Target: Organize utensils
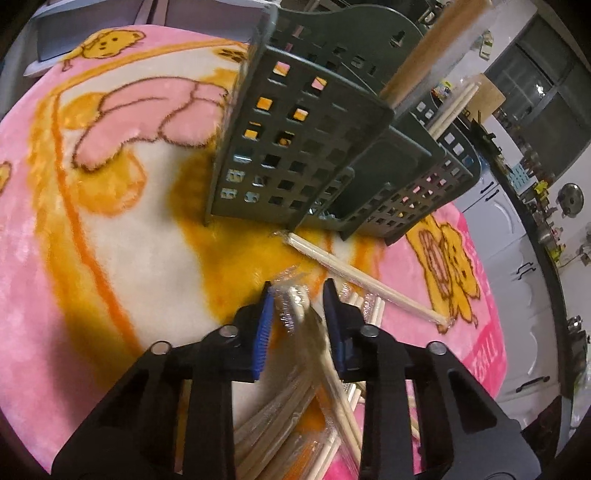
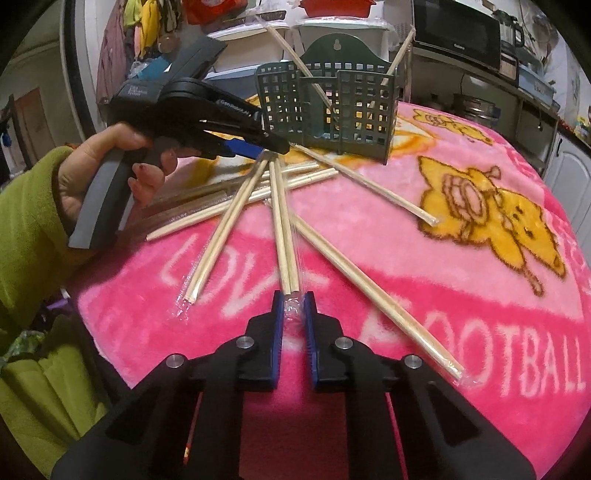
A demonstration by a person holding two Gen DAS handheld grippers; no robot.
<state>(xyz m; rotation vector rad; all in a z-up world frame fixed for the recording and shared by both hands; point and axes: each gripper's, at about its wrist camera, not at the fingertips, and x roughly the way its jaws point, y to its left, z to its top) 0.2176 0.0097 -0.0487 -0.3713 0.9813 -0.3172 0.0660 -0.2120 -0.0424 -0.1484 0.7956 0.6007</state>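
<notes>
Blanket (image 2: 424,258): hot and pale pink, white panels, orange-yellow cartoon bears outlined brown, whitish lettering.
Caddy (image 2: 332,107): dark grey-green plastic, grid of square holes.
Chopsticks (image 2: 284,236): pale tan wood, in clear glossy wrap.
Left claw (image 1: 297,299): black body, bright blue ribbed pads, silver pins.
Right claw (image 2: 294,301): black body, blue pads, silver pins.
Handle (image 2: 99,206): grey.
Sleeve (image 2: 26,221): lime green.
Hand (image 2: 110,162): dark red nail polish.
Microwave (image 2: 458,33): black.
Cabinets (image 1: 517,254): white, black handles.
Tubs (image 2: 332,5): red.
Board (image 1: 436,48): light brown.
</notes>
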